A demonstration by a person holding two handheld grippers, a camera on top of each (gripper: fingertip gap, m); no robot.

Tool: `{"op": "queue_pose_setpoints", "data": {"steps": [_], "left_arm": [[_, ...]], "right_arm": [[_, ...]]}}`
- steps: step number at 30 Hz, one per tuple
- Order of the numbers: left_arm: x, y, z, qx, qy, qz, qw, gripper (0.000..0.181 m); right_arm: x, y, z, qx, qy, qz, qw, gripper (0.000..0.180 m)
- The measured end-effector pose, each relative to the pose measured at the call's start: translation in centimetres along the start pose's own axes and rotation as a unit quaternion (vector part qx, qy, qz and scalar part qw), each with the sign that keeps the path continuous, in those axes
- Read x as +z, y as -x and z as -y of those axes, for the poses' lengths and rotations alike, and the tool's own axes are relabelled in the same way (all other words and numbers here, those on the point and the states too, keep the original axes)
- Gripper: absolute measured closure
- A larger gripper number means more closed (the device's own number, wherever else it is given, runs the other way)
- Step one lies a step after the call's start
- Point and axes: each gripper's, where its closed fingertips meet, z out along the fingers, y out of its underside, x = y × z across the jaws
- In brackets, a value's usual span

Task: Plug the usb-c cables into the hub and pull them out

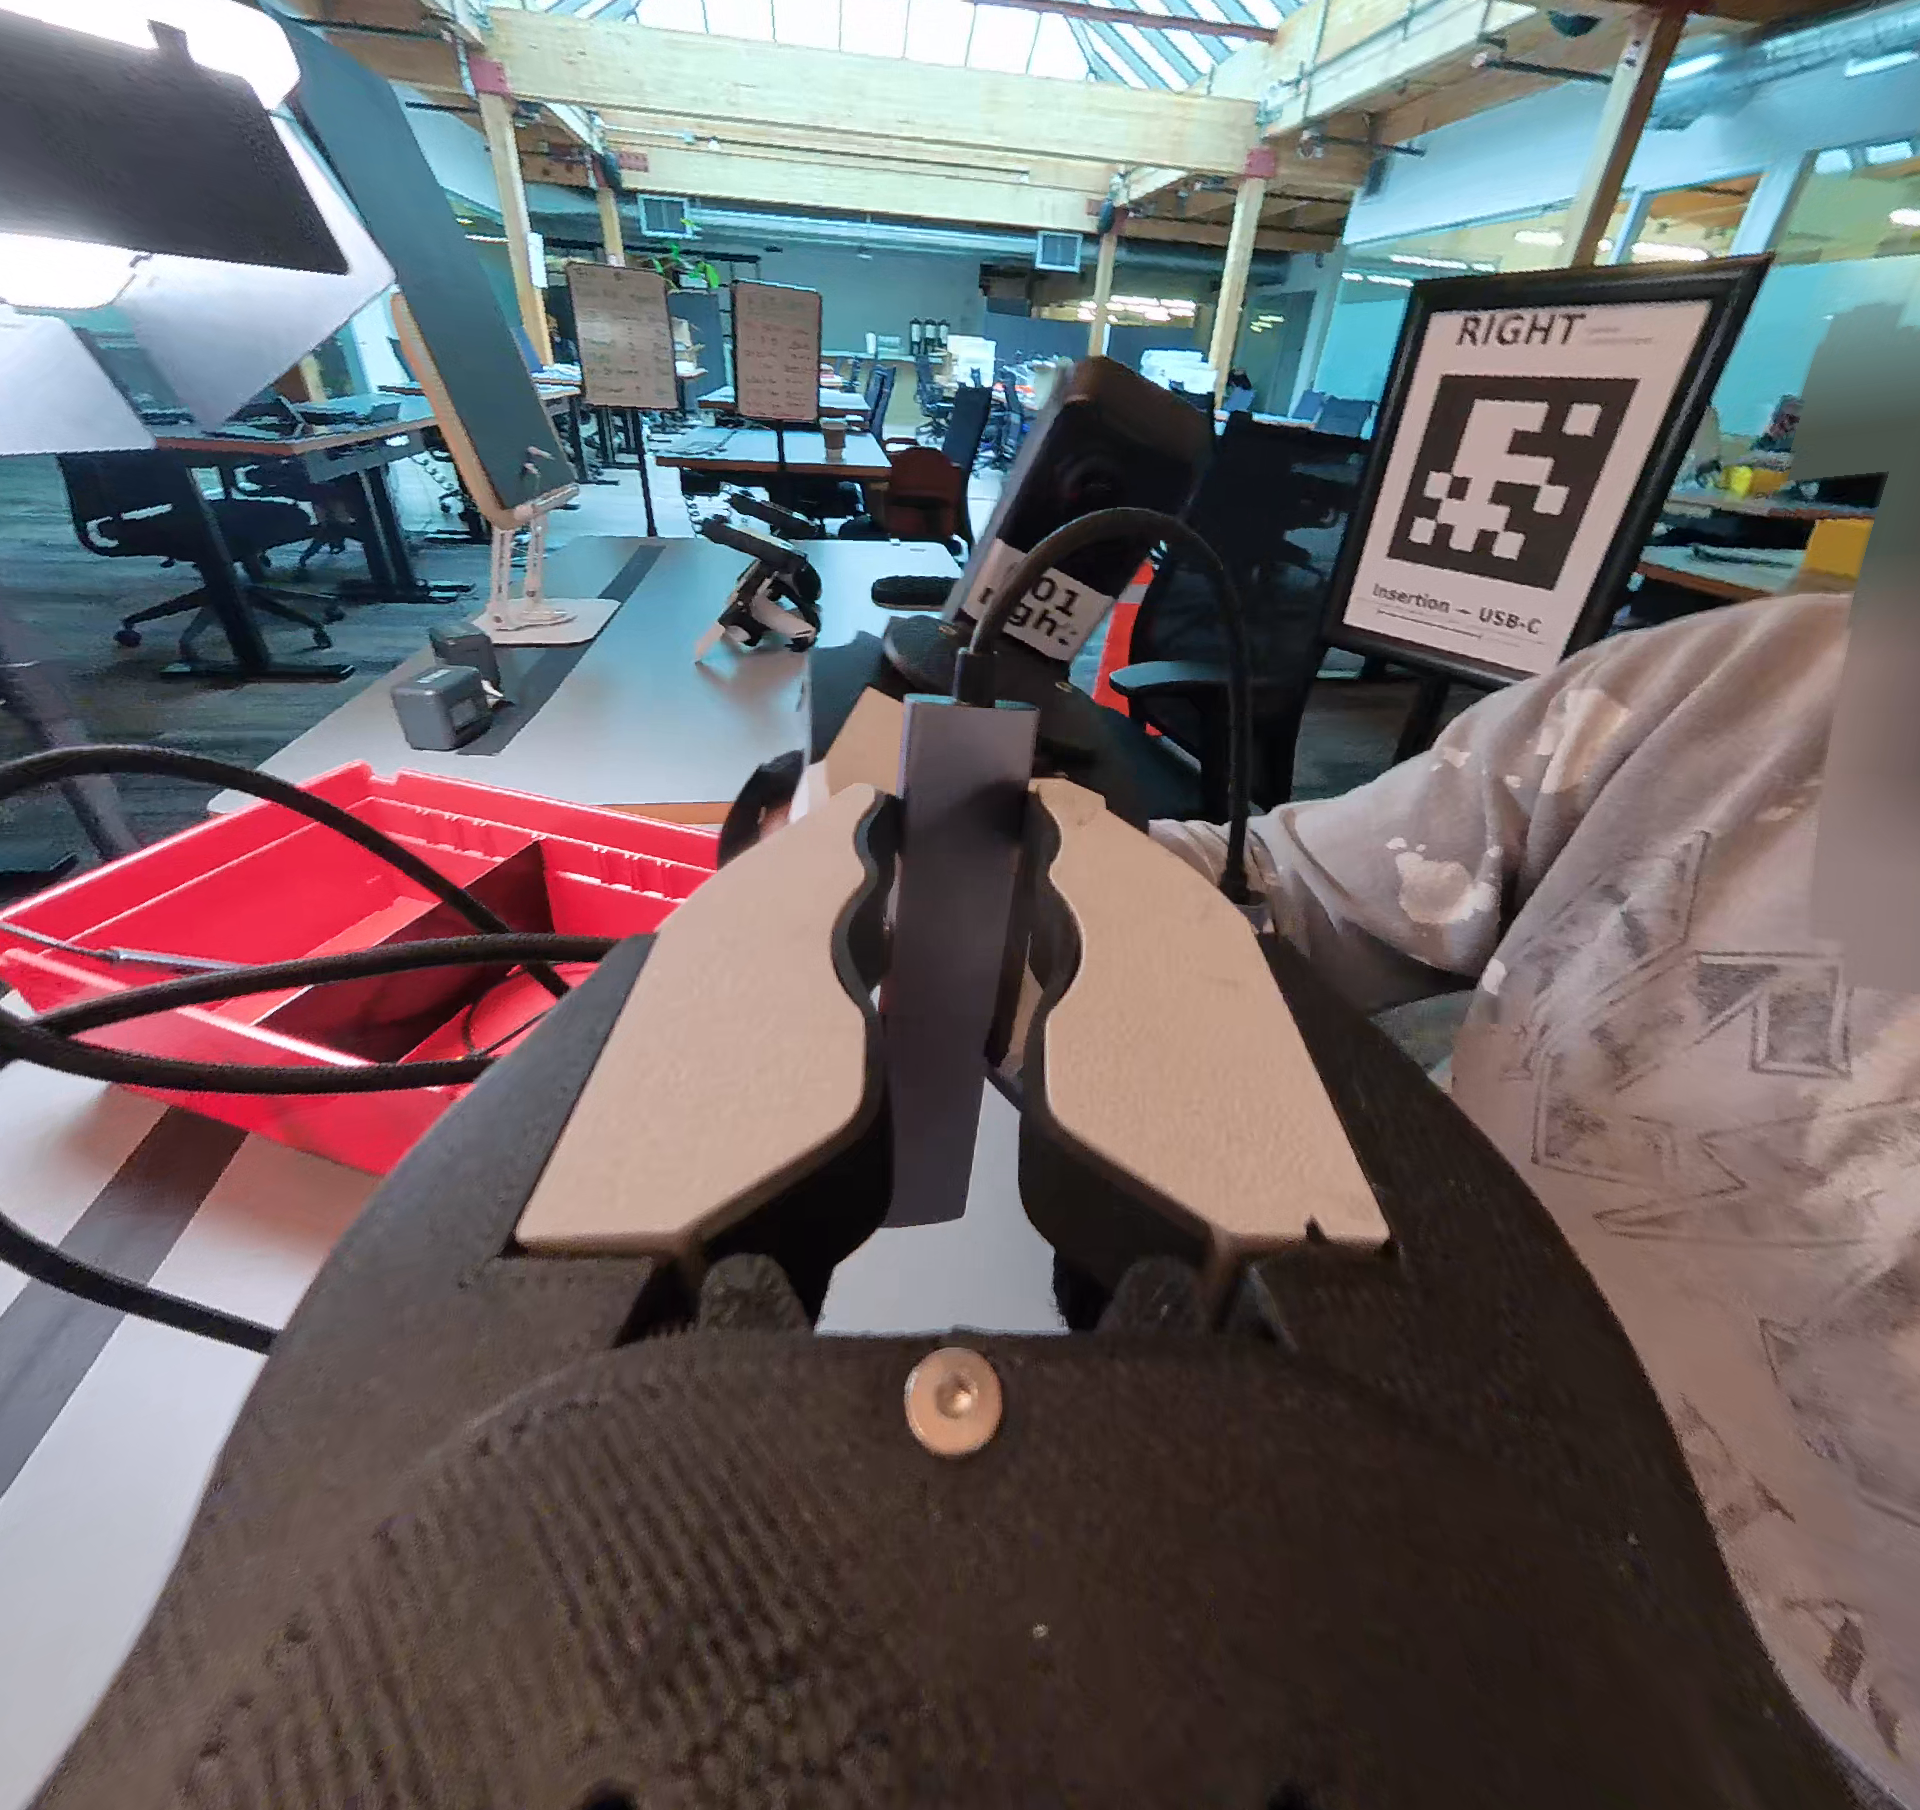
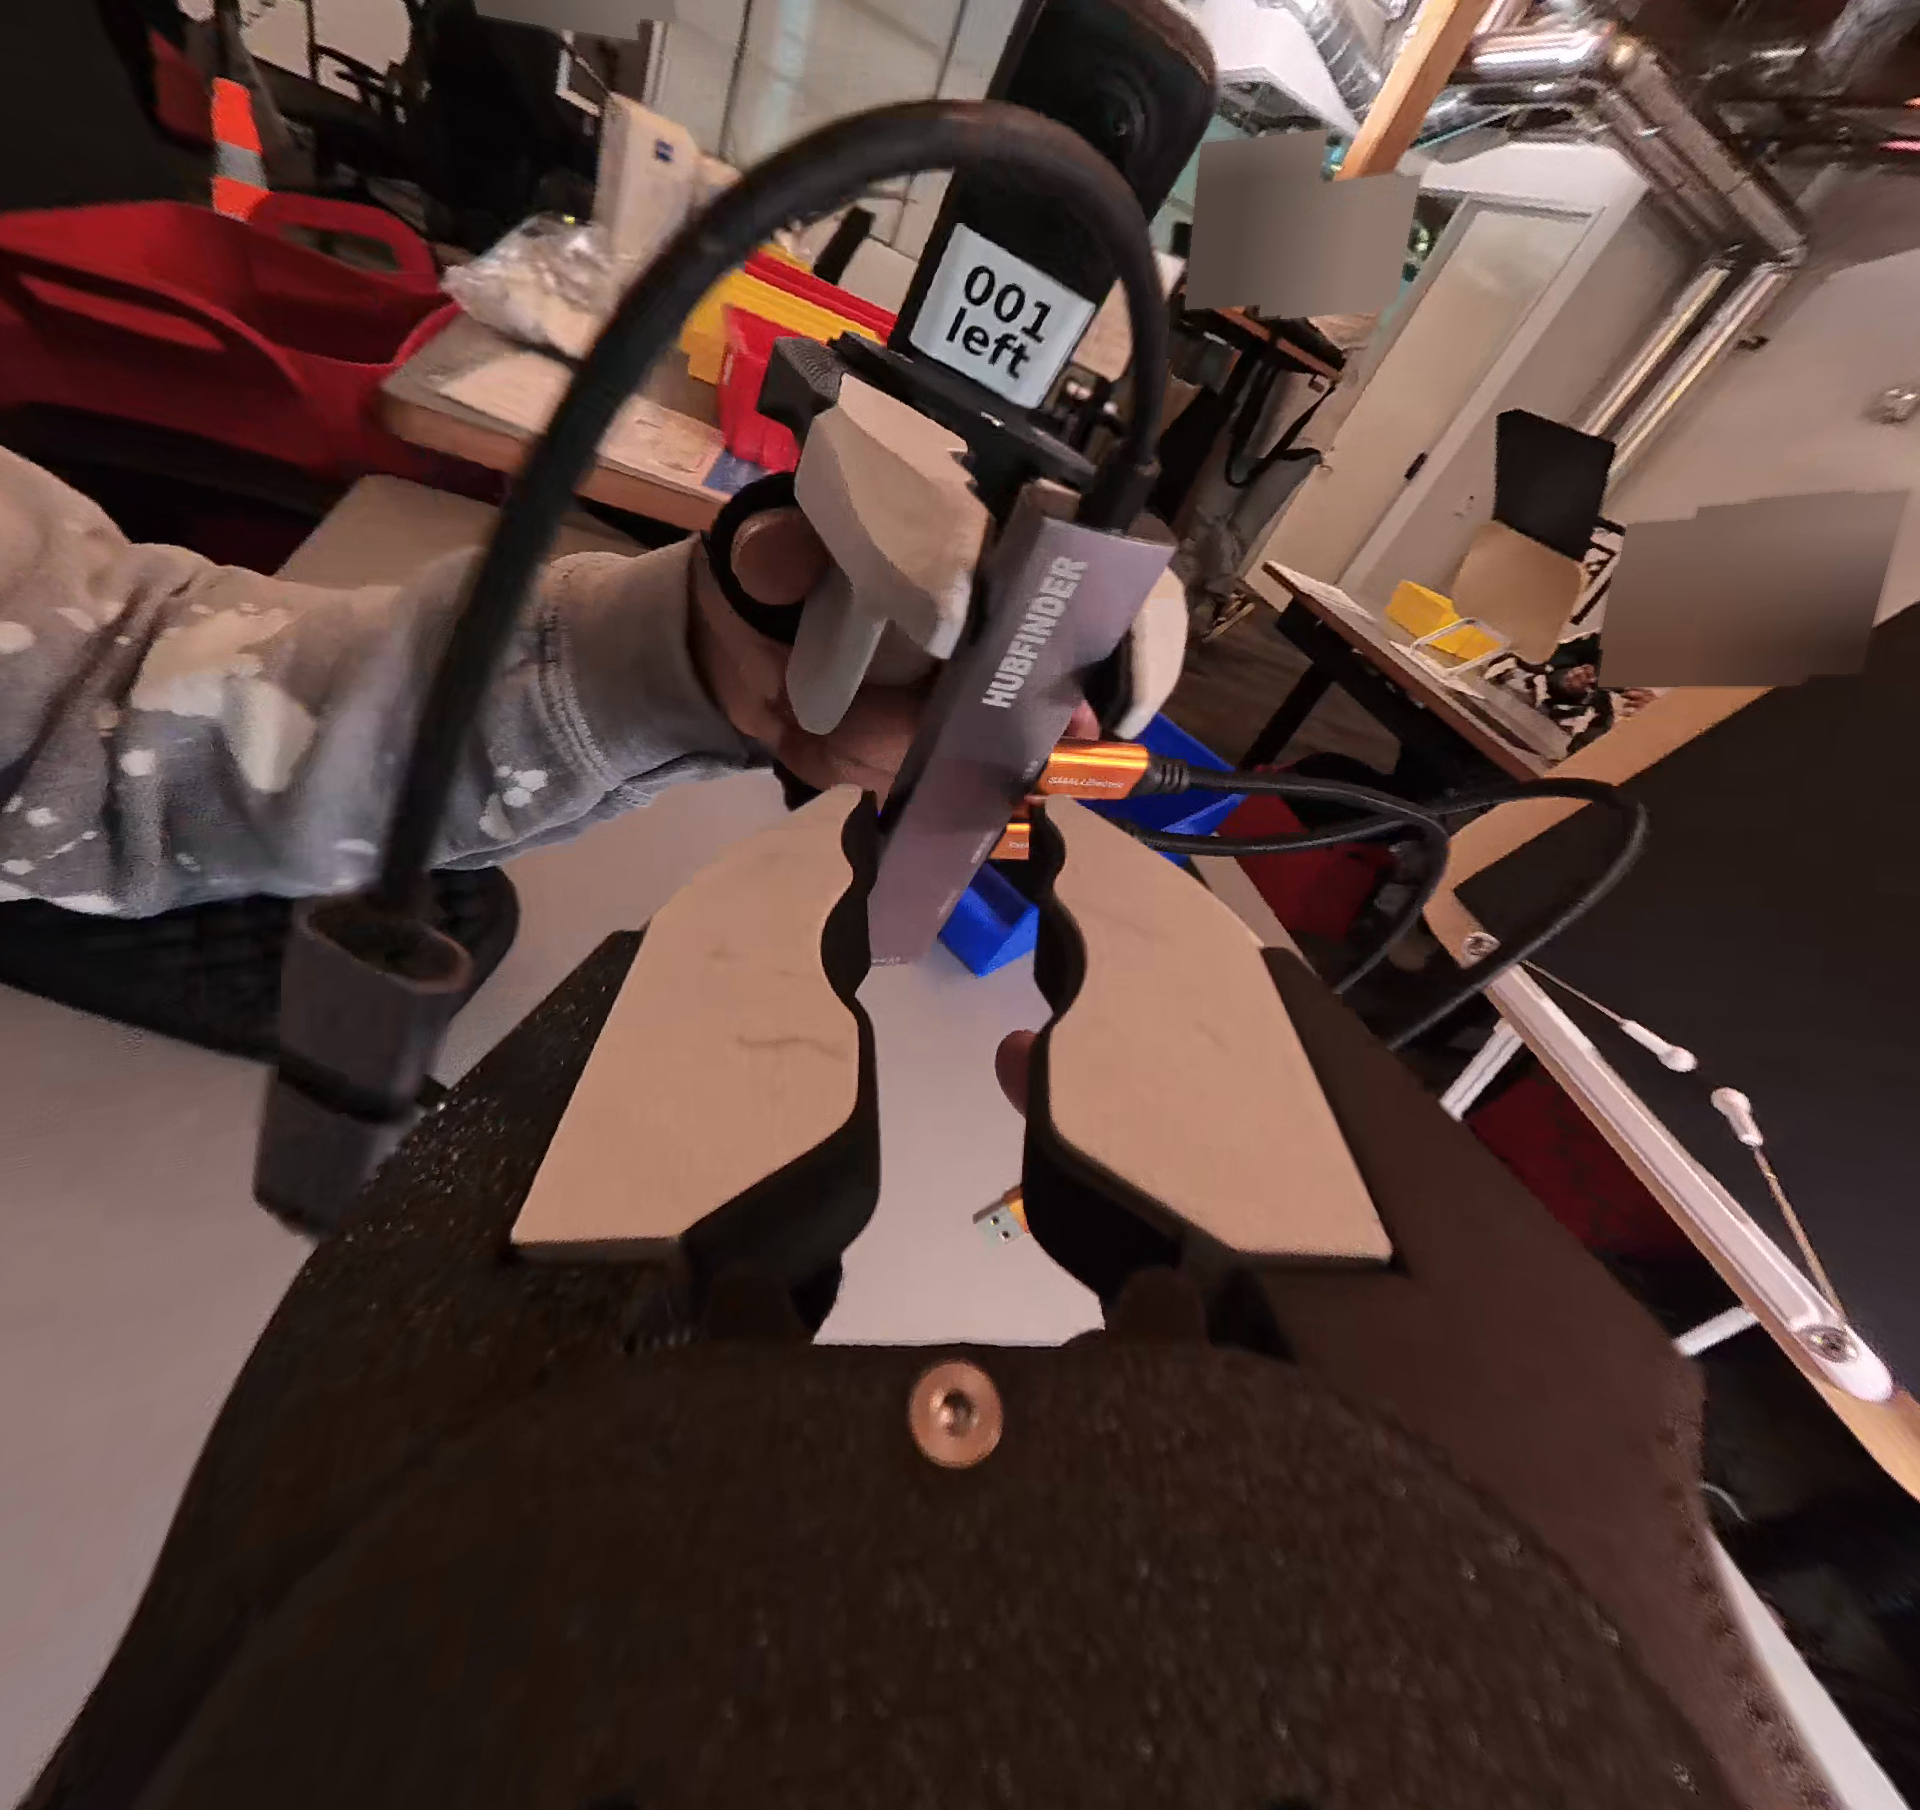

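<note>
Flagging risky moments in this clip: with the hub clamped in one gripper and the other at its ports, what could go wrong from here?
1. The left gripper pinches the hub across its narrow sides; an off-axis pull could twist it loose.
2. The right gripper sits beside two close plugs, the upper orange plug and the lower orange plug; it might bump the wrong one.
3. The looping black cable could snag.
</note>
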Motion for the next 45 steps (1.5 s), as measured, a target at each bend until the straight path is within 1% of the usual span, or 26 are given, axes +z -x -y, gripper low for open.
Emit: {"op": "queue_pose_setpoints", "data": {"steps": [3,6,8,13,16,19,23,25,27,29,30,32,34,36,39,40,42,45], "left_arm": [[-0.2,0.8,0.1,-0.008,-0.005,0.022,1.000,0.157],[-0.2,1.0,0.0,-0.003,-0.003,0.032,0.999,0.157],[-0.1,1.1,0.0,-0.001,-0.004,0.037,0.999,0.157],[-0.2,2.0,0.2,0.007,-0.011,0.072,0.997,0.156],[-0.3,3.1,0.2,0.019,-0.003,0.121,0.992,0.156],[-0.3,4.4,0.0,0.053,0.019,0.191,0.980,0.153],[0.1,5.0,0.1,0.100,0.030,0.254,0.962,0.146],[0.4,5.5,-0.2,0.139,0.048,0.293,0.945,0.144],[0.4,6.1,-0.2,0.179,0.058,0.334,0.924,0.144],[0.4,6.2,0.1,0.206,0.049,0.353,0.911,0.150],[0.5,6.0,0.2,0.213,0.044,0.350,0.911,0.152],[0.5,5.6,0.4,0.218,0.041,0.342,0.913,0.161],[-0.3,5.7,0.8,0.221,0.039,0.347,0.910,0.167],[-1.5,6.0,1.1,0.199,0.034,0.335,0.920,0.171],[-3.1,5.8,1.1,0.142,0.018,0.275,0.951,0.171],[-3.5,5.7,1.1,0.127,0.013,0.252,0.959,0.171],[-4.1,5.3,0.8,0.098,0.005,0.211,0.973,0.171],[-3.9,4.5,0.8,0.060,-0.023,0.148,0.987,0.171]], "right_arm": [[0.2,-0.4,-0.1,0.011,-0.007,-0.014,1.000,0.155],[0.4,-0.6,-0.1,0.045,-0.024,-0.011,0.999,0.153],[0.6,-1.1,-0.2,0.057,-0.030,-0.024,0.998,0.152],[0.7,-1.9,-0.4,0.041,-0.019,-0.065,0.997,0.158],[0.6,-3.1,-0.8,0.029,-0.003,-0.116,0.993,0.158],[-0.1,-5.1,-1.3,-0.018,0.027,-0.208,0.978,0.158],[-1.3,-7.2,-1.5,-0.076,0.070,-0.328,0.939,0.158],[-1.5,-7.3,-1.4,-0.092,0.083,-0.358,0.925,0.159],[-1.3,-7.0,-1.1,-0.113,0.096,-0.371,0.916,0.158],[-1.4,-6.8,-0.8,-0.140,0.107,-0.393,0.903,0.158],[-1.5,-6.8,-0.6,-0.151,0.106,-0.395,0.900,0.158],[-1.4,-6.6,-0.3,-0.151,0.098,-0.379,0.908,0.158],[-1.2,-6.2,-0.2,-0.146,0.096,-0.328,0.928,0.157],[-1.5,-5.6,0.0,-0.123,0.092,-0.267,0.951,0.157],[-3.3,-5.0,2.0,-0.048,0.038,-0.189,0.980,0.155],[-4.1,-4.9,2.7,-0.023,0.020,-0.172,0.985,0.154],[-5.9,-5.1,4.1,-0.008,-0.013,-0.158,0.987,0.152],[-8.4,-6.2,5.0,-0.018,-0.028,-0.173,0.984,0.149]]}}
